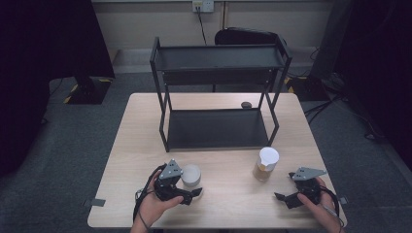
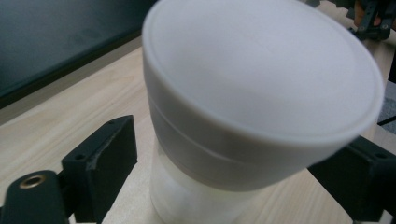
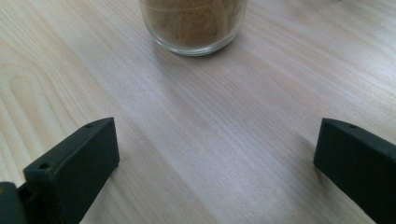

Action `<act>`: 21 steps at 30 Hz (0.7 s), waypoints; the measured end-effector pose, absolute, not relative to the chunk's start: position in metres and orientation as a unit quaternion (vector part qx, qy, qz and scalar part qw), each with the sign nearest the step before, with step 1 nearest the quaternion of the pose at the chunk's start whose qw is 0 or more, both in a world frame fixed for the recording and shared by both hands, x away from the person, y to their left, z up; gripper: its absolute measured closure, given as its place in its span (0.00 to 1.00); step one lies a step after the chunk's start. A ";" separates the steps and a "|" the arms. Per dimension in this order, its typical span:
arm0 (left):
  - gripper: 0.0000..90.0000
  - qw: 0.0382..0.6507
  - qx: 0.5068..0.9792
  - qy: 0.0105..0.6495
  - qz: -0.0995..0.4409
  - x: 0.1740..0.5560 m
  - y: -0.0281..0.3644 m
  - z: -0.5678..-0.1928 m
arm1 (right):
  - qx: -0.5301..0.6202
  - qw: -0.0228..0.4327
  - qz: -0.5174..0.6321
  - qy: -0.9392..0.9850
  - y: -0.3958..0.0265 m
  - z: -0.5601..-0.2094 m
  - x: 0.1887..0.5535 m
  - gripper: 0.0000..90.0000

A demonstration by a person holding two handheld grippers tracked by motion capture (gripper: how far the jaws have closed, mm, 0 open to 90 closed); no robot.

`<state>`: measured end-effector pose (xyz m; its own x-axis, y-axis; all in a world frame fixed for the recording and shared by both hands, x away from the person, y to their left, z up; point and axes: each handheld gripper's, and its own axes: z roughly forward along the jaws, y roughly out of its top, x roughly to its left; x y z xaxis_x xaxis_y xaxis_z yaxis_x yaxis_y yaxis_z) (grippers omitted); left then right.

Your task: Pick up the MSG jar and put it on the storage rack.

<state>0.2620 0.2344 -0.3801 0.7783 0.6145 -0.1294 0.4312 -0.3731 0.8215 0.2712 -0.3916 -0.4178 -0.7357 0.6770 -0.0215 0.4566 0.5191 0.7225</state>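
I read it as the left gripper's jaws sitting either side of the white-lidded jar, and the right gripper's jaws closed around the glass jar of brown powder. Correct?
Not quite. The right gripper holds nothing: its jaws stand open over bare wooden table, with the glass jar of brown powder ahead of them, as the right gripper view shows. The left gripper does have its jaws either side of the white-lidded jar.
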 end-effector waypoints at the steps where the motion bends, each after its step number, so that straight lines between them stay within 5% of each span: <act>1: 0.16 0.462 0.822 0.318 0.100 0.262 0.234 -0.380 | 0.330 0.152 0.363 0.858 -0.392 -0.418 0.271 0.00; 21: 0.35 0.456 0.827 0.304 0.123 0.261 0.224 -0.379 | 0.330 0.152 0.363 0.858 -0.392 -0.418 0.271 0.00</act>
